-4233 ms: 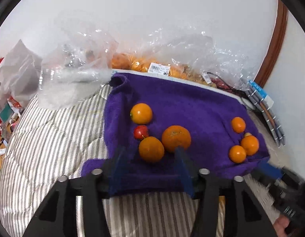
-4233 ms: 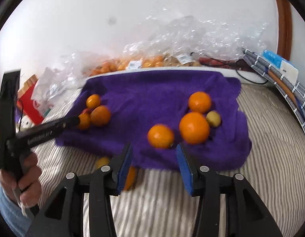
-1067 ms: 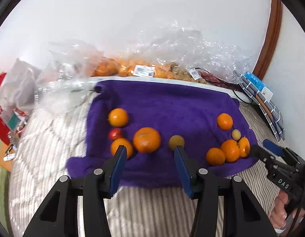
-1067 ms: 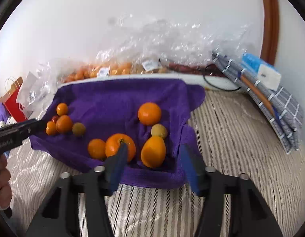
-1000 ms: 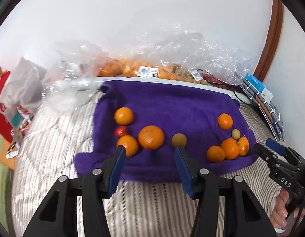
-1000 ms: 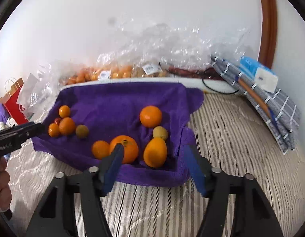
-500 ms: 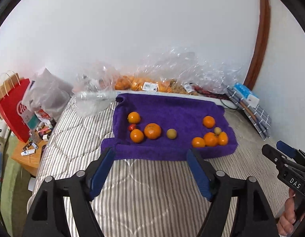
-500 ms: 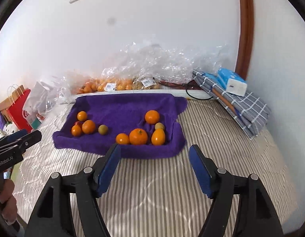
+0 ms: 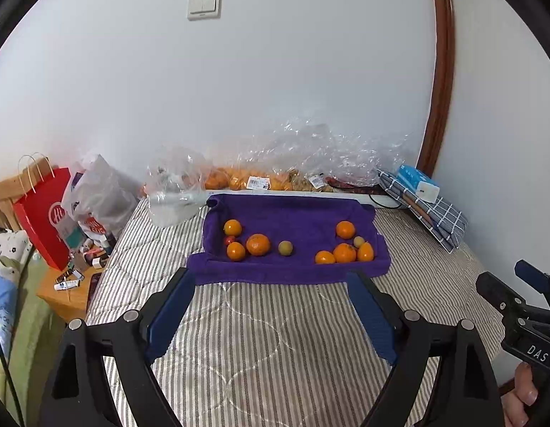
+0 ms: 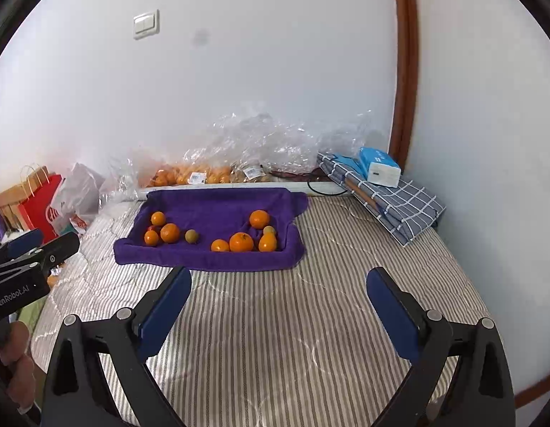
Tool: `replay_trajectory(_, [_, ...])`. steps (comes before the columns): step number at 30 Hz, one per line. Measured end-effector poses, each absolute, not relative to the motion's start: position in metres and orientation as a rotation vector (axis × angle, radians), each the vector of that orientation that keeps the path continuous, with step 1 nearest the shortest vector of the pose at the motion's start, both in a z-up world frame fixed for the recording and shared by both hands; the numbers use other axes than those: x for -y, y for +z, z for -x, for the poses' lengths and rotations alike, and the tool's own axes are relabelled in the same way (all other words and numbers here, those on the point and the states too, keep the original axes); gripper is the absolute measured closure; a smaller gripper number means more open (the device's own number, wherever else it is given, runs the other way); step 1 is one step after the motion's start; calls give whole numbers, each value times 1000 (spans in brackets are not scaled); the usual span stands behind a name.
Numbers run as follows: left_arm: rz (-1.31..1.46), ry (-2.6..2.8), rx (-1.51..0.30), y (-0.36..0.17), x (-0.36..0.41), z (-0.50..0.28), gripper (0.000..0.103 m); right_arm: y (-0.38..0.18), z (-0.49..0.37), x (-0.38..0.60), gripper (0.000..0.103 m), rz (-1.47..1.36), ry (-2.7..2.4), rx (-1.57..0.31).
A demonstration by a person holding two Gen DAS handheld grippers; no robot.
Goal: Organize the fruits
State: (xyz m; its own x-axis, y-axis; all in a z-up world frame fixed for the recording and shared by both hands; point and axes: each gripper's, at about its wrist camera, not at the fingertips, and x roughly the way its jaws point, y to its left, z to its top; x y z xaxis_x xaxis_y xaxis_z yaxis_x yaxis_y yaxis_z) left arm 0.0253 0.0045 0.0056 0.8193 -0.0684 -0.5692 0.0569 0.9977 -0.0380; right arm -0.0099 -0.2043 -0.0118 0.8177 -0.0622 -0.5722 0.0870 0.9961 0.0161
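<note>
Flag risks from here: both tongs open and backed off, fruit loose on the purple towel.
1. The round oranges lie loose on the soft purple towel; a nudge could roll one over the low front fold onto the striped mattress.
2. The right cluster is tightly packed, so the right tongs may bump neighbours when picking one.
3. The small red fruit sits wedged among oranges, awkward for the left tongs.

The left hand-held gripper point(image 9: 271, 309) has its blue-padded jaws spread wide and grips nothing. The right hand-held gripper point(image 10: 279, 304) is likewise spread wide and grips nothing. Each is held level by a hand point(image 10: 16, 366) partly visible beside the other.
</note>
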Motion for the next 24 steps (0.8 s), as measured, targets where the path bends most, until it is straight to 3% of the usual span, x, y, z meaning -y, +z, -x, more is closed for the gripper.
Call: replay_trajectory(24, [12, -52, -610, 8, 0, -17, 16, -12, 21, 215, 5, -68, -107, -614])
